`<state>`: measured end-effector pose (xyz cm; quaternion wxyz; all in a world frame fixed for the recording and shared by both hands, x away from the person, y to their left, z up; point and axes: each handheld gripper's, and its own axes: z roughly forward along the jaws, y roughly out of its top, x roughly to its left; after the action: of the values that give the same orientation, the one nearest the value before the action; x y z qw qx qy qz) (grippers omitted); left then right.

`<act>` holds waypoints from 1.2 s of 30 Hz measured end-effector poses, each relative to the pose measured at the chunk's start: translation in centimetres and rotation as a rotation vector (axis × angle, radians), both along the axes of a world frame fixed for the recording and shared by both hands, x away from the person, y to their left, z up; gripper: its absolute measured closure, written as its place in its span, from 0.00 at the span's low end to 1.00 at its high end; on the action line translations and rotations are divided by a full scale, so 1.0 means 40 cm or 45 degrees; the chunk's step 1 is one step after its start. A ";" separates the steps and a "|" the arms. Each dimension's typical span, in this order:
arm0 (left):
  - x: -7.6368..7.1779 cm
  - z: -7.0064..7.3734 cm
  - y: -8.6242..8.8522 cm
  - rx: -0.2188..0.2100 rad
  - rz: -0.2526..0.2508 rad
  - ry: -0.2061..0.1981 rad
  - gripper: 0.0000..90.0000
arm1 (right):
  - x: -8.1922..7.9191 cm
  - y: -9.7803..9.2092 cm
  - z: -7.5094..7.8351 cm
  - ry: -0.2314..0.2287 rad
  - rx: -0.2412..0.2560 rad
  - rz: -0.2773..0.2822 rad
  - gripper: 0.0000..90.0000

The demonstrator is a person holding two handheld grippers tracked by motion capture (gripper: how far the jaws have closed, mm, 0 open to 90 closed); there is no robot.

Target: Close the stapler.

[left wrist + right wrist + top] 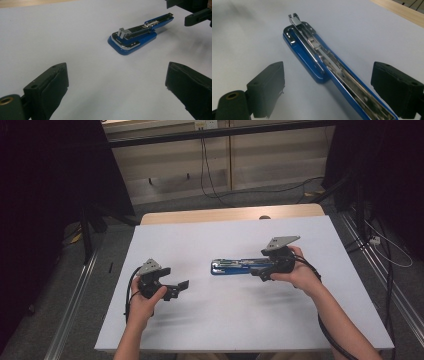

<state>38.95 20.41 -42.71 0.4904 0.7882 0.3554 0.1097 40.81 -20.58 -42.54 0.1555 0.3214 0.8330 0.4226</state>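
right gripper (264,270): jaws apart, straddled stapler (235,266) end | left gripper (179,287): jaws apart, empty, well apart from stapler

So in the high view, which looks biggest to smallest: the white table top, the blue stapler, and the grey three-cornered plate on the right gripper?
1. White table top, by far the largest.
2. Blue stapler, opened out long and flat.
3. Grey three-cornered plate on the right gripper, clearly shorter than the stapler.

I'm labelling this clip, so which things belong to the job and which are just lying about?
In the job:
- blue stapler, swung open
- right gripper, open jaws either side of it
- left gripper, open, apart

Just about:
- white table cover
- floor cables
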 end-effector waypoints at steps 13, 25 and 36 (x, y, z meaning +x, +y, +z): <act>0.010 0.000 -0.037 0.041 -0.016 -0.010 0.06 | -0.049 -0.061 -0.024 -0.022 0.021 -0.142 0.12; 0.013 -0.001 -0.083 0.027 -0.083 -0.012 0.05 | -0.075 -0.109 -0.027 -0.054 0.023 -0.274 0.12; 0.031 -0.012 -0.145 0.080 -0.086 -0.054 0.19 | -0.072 -0.150 -0.045 -0.051 0.046 -0.374 0.32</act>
<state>40.20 14.59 -43.21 0.4762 0.8122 0.3145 0.1211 37.92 -26.57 -44.33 0.2266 0.4340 0.7660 0.4166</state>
